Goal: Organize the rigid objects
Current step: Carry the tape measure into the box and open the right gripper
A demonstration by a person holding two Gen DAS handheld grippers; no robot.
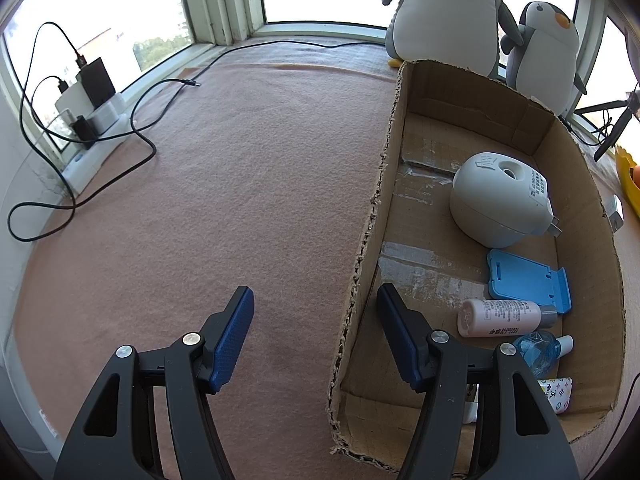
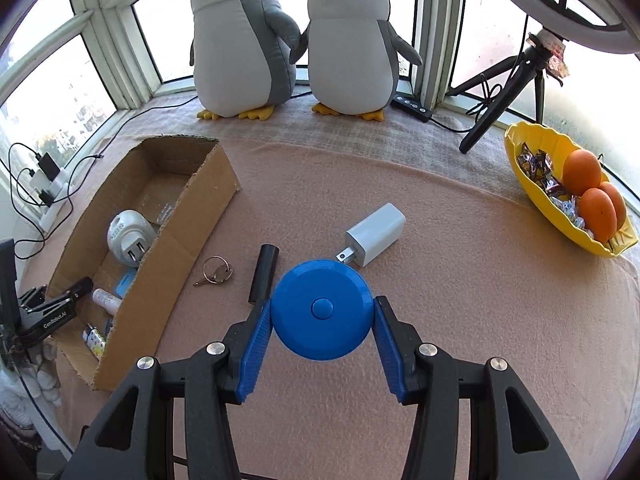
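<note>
My right gripper [image 2: 322, 320] is shut on a round blue tape measure [image 2: 322, 310], its blue pads pressed against both sides. Beyond it on the pink cloth lie a white charger plug [image 2: 376, 234], a black cylinder [image 2: 263, 274] and keys on a ring [image 2: 216, 272]. A cardboard box [image 2: 192, 216] stands to the left. My left gripper [image 1: 316, 332] is open and empty, straddling the box's left wall [image 1: 372, 216]. Inside the box lie a white plug-in device [image 1: 496, 200], a blue stand [image 1: 528, 280], a pink bottle [image 1: 500, 318] and a blue spray bottle [image 1: 540, 350].
Two plush penguins [image 2: 244, 40] stand by the window behind the box. A yellow bowl with oranges and candy [image 2: 568, 188] sits at the right. A black tripod [image 2: 500, 96] stands at the back right. A power strip with chargers and cables [image 1: 92, 120] lies at the left edge.
</note>
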